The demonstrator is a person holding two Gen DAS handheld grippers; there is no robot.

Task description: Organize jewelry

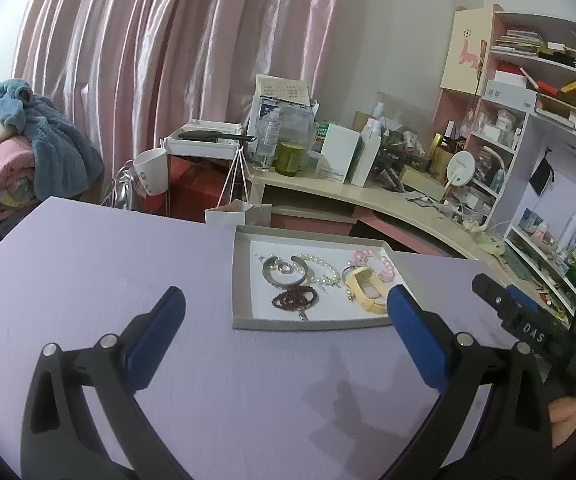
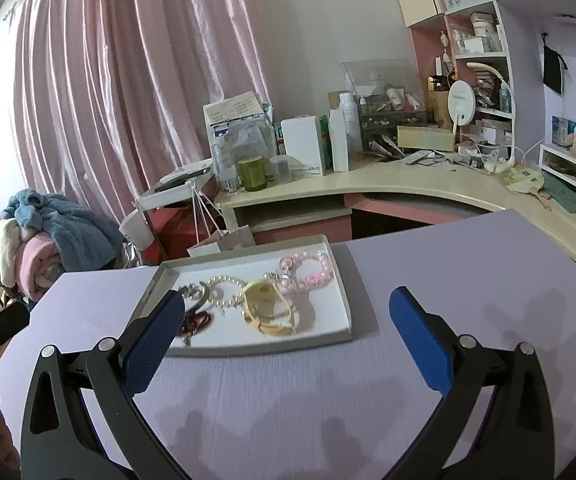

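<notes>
Tray (image 1: 242, 280): shallow grey, white-lined, at table's (image 1: 108, 280) far edge.
Jewelry: silver bangle (image 1: 284, 272), pearl strand (image 1: 324, 270), dark red beads (image 1: 294, 298), cream bangle (image 1: 366, 286), pink beads (image 1: 384, 266), all bunched inside, some touching.
Left gripper (image 1: 286, 312): jaws wide apart, empty, above the table.
Right gripper (image 2: 288, 312): wide apart, empty.

left tool (image 1: 286, 304): jaws wide, empty | right tool (image 2: 287, 304): jaws wide, empty
</notes>
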